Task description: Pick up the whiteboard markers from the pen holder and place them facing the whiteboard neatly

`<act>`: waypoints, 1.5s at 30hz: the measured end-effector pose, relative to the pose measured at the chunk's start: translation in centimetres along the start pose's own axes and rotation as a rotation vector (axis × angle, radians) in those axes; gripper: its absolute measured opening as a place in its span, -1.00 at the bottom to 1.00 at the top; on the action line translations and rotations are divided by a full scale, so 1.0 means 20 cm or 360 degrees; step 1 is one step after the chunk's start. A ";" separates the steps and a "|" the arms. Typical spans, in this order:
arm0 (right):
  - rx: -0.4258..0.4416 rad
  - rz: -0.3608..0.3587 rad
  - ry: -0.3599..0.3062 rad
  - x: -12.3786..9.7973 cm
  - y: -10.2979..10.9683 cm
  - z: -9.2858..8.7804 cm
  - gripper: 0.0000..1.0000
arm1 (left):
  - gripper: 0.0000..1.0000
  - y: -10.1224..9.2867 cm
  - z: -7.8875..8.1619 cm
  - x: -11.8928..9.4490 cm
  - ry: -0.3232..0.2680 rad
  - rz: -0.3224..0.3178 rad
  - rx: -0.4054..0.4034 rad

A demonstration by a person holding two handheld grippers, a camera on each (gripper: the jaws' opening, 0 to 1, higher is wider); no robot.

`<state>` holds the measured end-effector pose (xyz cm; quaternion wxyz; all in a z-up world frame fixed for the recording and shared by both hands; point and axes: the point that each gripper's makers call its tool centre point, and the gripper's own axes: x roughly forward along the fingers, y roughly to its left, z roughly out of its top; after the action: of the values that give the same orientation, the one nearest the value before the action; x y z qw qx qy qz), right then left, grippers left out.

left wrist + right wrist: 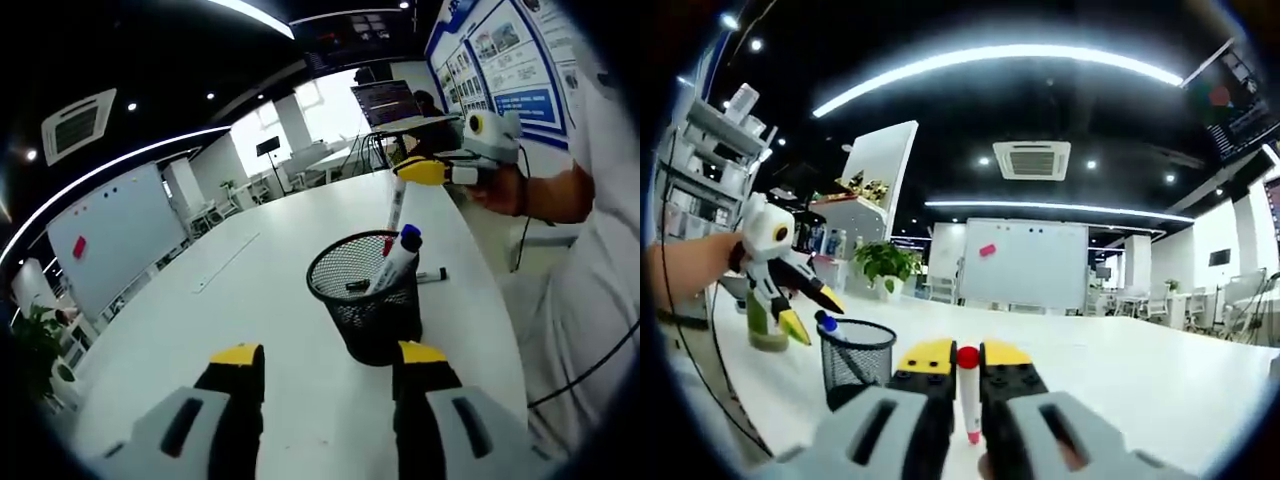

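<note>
Office space around us: long white table, ceiling strip lights, a freestanding whiteboard across the room with a pink magnet on it; the left gripper view shows the same board off to the left.

Pen holder is a black mesh cup standing upright on the table, just ahead of our left gripper. Left jaws are spread wide with nothing between them; the right jaw tip sits just beside the cup's base, touching or not we can't tell. Inside the cup: a blue-capped marker leaning toward the rim, plus something red just behind it, too hidden to identify. Another marker lies flat on the table just behind the cup.

Right gripper is clamped on a red-capped marker, white barrel running between the jaws, red cap at the jaw tips. In the left gripper view we see that same gripper above and beyond the cup, marker hanging down from its yellow tips, clear of the cup.

Right gripper view also shows the pen holder left of the jaws, blue cap poking above its rim, left gripper hovering over it.
</note>
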<state>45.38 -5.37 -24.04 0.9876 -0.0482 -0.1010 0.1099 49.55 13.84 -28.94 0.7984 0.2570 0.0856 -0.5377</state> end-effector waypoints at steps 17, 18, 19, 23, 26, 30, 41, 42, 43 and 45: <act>-0.0212 -0.0069 0.0125 -0.07 0.02 -0.07 -0.82 | 0.05 -0.01 0.00 0.00 0.0000 0.0004 0.0003; -0.0212 -0.0074 0.0158 -0.08 0.01 -0.09 -0.82 | 0.05 -0.01 0.00 0.00 0.0001 0.0005 0.0003; -0.0210 -0.0084 0.0178 -0.08 0.01 -0.11 -0.82 | 0.05 -0.01 0.00 0.00 0.0002 0.0006 0.0005; -0.0222 -0.0101 0.0173 -0.10 0.02 -0.12 -0.82 | 0.05 -0.01 0.00 0.00 0.0003 0.0006 0.0005; -0.0210 -0.0134 0.0168 -0.12 0.01 -0.13 -0.82 | 0.05 -0.01 0.00 0.00 0.0004 0.0005 0.0005; -0.0220 -0.0178 0.0185 -0.14 0.01 -0.16 -0.82 | 0.05 0.00 0.00 0.00 0.0004 0.0007 0.0005; -0.0144 -0.0258 0.0325 -0.21 -0.02 -0.31 -0.82 | 0.05 0.01 0.00 0.00 0.0005 0.0014 0.0005; -0.0124 -0.0268 0.0334 -0.22 -0.02 -0.32 -0.81 | 0.05 0.01 0.00 0.00 0.0006 0.0016 0.0005; -0.0113 -0.0277 0.0338 -0.22 -0.03 -0.33 -0.81 | 0.05 0.01 0.00 0.00 0.0006 0.0017 0.0005; -0.0084 -0.0301 0.0356 -0.22 -0.04 -0.34 -0.81 | 0.05 0.01 0.00 0.00 0.0008 0.0019 0.0007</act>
<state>42.69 -7.60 -31.50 0.9970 -0.0763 0.0029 0.0077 49.73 13.92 -28.92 0.8008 0.2605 0.0850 -0.5325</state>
